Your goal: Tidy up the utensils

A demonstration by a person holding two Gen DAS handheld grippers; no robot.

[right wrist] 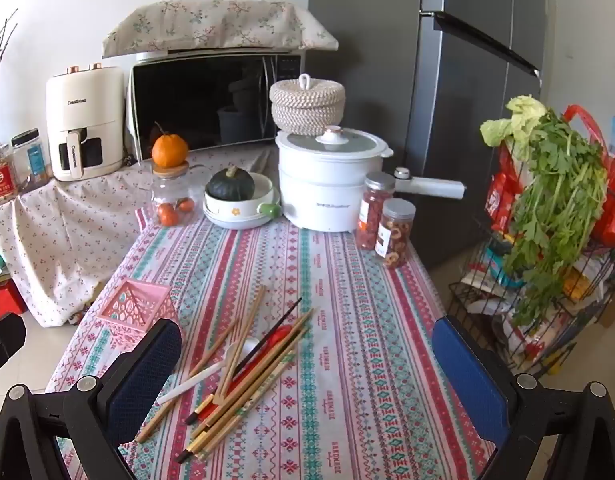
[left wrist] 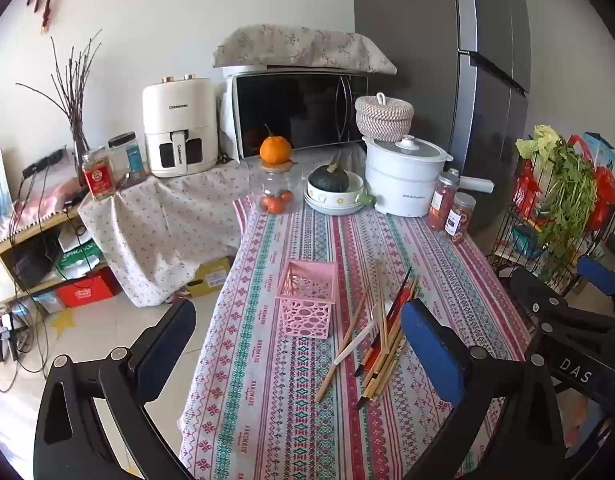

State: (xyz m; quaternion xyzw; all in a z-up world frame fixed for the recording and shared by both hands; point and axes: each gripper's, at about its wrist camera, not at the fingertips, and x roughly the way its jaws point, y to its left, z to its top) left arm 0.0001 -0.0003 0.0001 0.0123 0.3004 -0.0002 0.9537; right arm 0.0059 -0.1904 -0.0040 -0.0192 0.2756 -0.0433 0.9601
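A loose pile of wooden, black and red chopsticks [left wrist: 381, 340] with a white spoon lies on the patterned tablecloth; it also shows in the right wrist view [right wrist: 247, 364]. An empty pink lattice holder [left wrist: 307, 298] stands upright just left of the pile, also seen in the right wrist view [right wrist: 137, 306]. My left gripper [left wrist: 299, 344] is open and empty, held above the table in front of the holder and pile. My right gripper [right wrist: 307, 368] is open and empty, held above the pile. The right gripper's body shows at the right edge of the left wrist view [left wrist: 579, 312].
At the table's far end stand a white electric pot [right wrist: 327, 184], a bowl with a dark squash [right wrist: 237, 196], a glass jar topped by an orange [right wrist: 171, 188] and two snack jars [right wrist: 385, 224]. A wire rack with greens [right wrist: 547, 240] stands right of the table.
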